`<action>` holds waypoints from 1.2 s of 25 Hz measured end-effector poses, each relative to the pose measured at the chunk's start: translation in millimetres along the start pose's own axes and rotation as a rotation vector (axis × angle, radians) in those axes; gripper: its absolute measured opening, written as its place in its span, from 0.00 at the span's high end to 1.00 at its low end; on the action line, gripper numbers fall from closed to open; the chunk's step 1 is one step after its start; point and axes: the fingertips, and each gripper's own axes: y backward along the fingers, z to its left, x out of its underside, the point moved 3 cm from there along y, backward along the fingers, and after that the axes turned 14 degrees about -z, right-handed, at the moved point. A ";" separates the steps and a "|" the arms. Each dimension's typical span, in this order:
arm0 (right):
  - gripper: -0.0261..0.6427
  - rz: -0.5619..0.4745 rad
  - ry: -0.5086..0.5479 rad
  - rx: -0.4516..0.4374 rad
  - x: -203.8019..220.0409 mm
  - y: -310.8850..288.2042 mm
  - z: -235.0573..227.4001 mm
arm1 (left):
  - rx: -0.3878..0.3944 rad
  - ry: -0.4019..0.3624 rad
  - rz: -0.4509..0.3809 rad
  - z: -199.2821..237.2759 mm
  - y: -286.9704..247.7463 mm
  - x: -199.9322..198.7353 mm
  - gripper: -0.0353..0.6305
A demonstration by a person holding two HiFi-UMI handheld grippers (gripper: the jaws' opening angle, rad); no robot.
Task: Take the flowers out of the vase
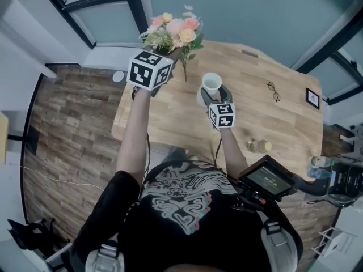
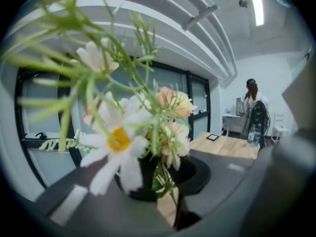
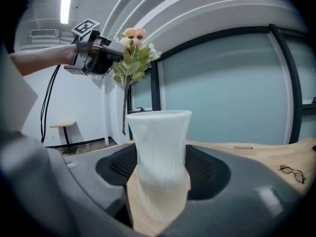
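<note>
- The left gripper [image 2: 168,201] has its jaws clenched on the stems of the flowers [image 2: 148,127], just under the blooms. The thin green stems run down through the narrow gap between the jaws.
- The right gripper [image 3: 163,181] has its jaws set wide and grasping the white vase [image 3: 160,152] low on its body. The vase stands upright on the counter [image 1: 272,123], and nothing shows above its rim.
- In the head view the flowers [image 1: 173,33] hang in the air, out of the vase [image 1: 211,84] and up to its left. Their stems trail downward beside the vase and do not touch it.
- The lift looks done, so the step in hand is probably carrying the bunch away and laying it down.
- To do that well, the left gripper [image 1: 176,52] should hold its clench, because the thin stems could slip or twist. It should swing the stem ends well clear of the rim and lower the bunch onto bare wood left of the vase.
- The left jaws should let go only once the stems rest on the counter.
- The right gripper [image 1: 211,95] should pin the vase so a brushing stem cannot tip it.
- The glasses [image 1: 273,90] and a small bottle [image 1: 259,146] lie well apart to the right, out of the way.
</note>
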 end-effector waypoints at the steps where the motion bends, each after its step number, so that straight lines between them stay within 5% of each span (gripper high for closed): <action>1: 0.51 0.000 -0.002 0.001 0.9 -0.7 -0.5 | 0.001 0.007 0.015 1.2 -1.9 8.0 0.90; 10: 0.51 -0.018 -0.003 0.008 -3.8 5.9 1.8 | 0.013 0.054 0.122 -4.0 -8.7 66.2 0.90; 20: 0.51 -0.022 -0.001 0.002 -3.7 0.7 3.9 | 0.046 0.212 0.268 -5.4 -13.8 175.5 0.90; 30: 0.51 -0.025 0.016 0.010 -4.2 3.1 3.2 | 0.055 0.298 0.394 -10.2 -33.1 231.1 0.90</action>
